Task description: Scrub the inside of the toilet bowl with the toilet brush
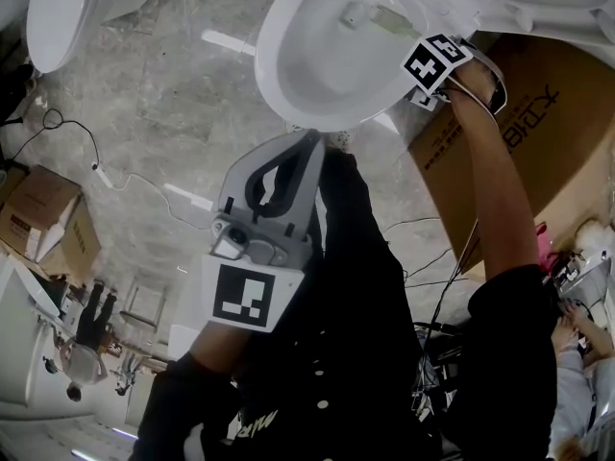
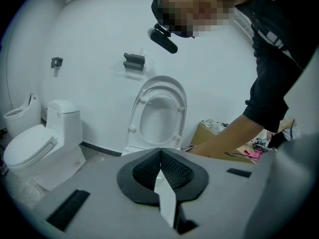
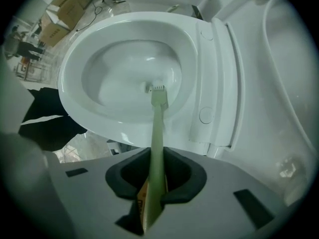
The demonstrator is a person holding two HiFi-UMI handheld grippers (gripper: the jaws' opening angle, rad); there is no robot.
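1. My right claw point(image 3: 152, 183) is clenched on the end of the toilet brush point(image 3: 156, 128) handle. That lets the long shaft carry the bristle head down into the toilet bowl point(image 3: 70, 83) while the claw itself hangs outside the rim.
2. The head sits low in the bowl, near the drain. I cannot tell whether it presses on the porcelain.
3. My left claw point(image 2: 160, 168) is closed on nothing and held near my legs, well apart from the work.
4. The seat point(image 3: 219, 83) is tipped up, so the opening is free.
5. A cardboard box point(image 1: 524, 133) stands just beside the toilet, under my right arm, and I judge it could crowd wide strokes. A cable point(image 1: 91, 147) on the floor and a second toilet point(image 2: 42, 143) lie well clear.
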